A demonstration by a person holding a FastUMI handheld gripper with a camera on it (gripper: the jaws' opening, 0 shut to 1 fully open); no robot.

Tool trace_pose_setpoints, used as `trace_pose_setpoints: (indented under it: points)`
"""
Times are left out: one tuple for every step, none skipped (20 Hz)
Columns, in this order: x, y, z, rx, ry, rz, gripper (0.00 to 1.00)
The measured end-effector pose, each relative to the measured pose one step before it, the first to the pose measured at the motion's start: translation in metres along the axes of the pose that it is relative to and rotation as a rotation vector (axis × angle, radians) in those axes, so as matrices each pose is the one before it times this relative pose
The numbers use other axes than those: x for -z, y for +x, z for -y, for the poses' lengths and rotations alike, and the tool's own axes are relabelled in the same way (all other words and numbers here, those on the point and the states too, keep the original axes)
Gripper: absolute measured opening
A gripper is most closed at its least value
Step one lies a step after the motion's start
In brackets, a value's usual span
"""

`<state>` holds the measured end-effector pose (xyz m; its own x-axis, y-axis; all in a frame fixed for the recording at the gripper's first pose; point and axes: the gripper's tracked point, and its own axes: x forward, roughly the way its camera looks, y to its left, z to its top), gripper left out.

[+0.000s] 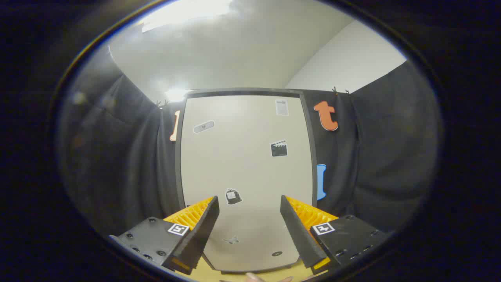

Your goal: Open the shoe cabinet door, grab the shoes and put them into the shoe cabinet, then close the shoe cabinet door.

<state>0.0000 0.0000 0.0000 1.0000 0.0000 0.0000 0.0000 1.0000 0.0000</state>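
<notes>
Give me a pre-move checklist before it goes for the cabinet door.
1. Gripper open, nothing between the fingers: ok.
2. Cabinet door straight ahead, beyond the fingers: ok.
3. Door shut, flush in its dark frame: ok, opening not yet done.
4. Handle or pull located: cannot tell; stickers and a small dark spot low on the door show.
5. Shoes located: cannot tell.
6. Path free: not ok, fingertips of a hand sit just below the door.

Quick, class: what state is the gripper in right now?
Gripper: open, holding nothing, fingers spread before the closed cabinet door.
</notes>
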Motion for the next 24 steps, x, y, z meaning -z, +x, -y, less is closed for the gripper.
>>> trace_pose_setpoints:
  points:
    - [0.00327, 0.00068, -0.00003, -0.00713, -0.00604, -0.00729, 0.98]
    - [0.00212, 0.00074, 0.00065, -0.00308, -0.00579, -0.00801, 0.98]
    - [0.00296, 0.00137, -0.00035, -0.00345, -0.00182, -0.00801, 0.98]
    - [0.00134, 0.00128, -0.00073, -0.00503, 0.00060, -0.00757, 0.98]
    - [0.00092, 0.00144, -0.00080, -0.00554, 0.00131, -0.00475, 0.98]
    - [-0.00020, 0.00046, -0.00061, -0.00536, -0.00002, 0.00002, 0.98]
    - [-0.00191, 0.00052, -0.00080, -0.00641, 0.00146, 0.00390, 0.98]
    - [-0.00192, -0.00055, -0.00129, -0.00718, 0.00252, 0.00762, 0.98]
    - [-0.00129, -0.00101, -0.00083, -0.00364, 0.00089, 0.00594, 0.98]
    - [-0.00063, -0.00040, 0.00045, -0.00021, 0.00048, 0.00380, 0.98]
    - [-0.00009, -0.00108, 0.00029, 0.00134, -0.00069, 0.00145, 0.98]
    - [0.00006, -0.00025, 0.00044, 0.00370, -0.00272, -0.00088, 0.98]
    - [0.00126, -0.00040, 0.00030, 0.00295, -0.00381, -0.00281, 0.98]
    - [0.00146, 0.00035, -0.00083, -0.00026, -0.00284, -0.00578, 0.98]
    - [0.00195, 0.00074, -0.00130, -0.00157, -0.00324, -0.00603, 0.98]
    - [0.00134, 0.00039, -0.00156, -0.00202, -0.00120, -0.00449, 0.98]
    - [0.00197, 0.00015, -0.00237, -0.00213, 0.00029, -0.00315, 0.98]
    - [0.00079, 0.00124, -0.00145, -0.00068, 0.00237, -0.00240, 0.98]
    - [0.00168, 0.00288, -0.00215, -0.00106, 0.00417, -0.00252, 0.98]
    - [0.00249, 0.00284, -0.00417, -0.00573, 0.00680, -0.00461, 0.98]
    - [0.00186, 0.00225, -0.00311, -0.00446, 0.00372, -0.00406, 0.98]
    - [0.00273, 0.00346, -0.00443, -0.00469, 0.00228, -0.00544, 0.98]
    - [0.00357, 0.00356, -0.00459, -0.00449, -0.00047, -0.00707, 0.98]
    - [0.00398, 0.00387, -0.00584, -0.00517, -0.00108, -0.00788, 0.98]
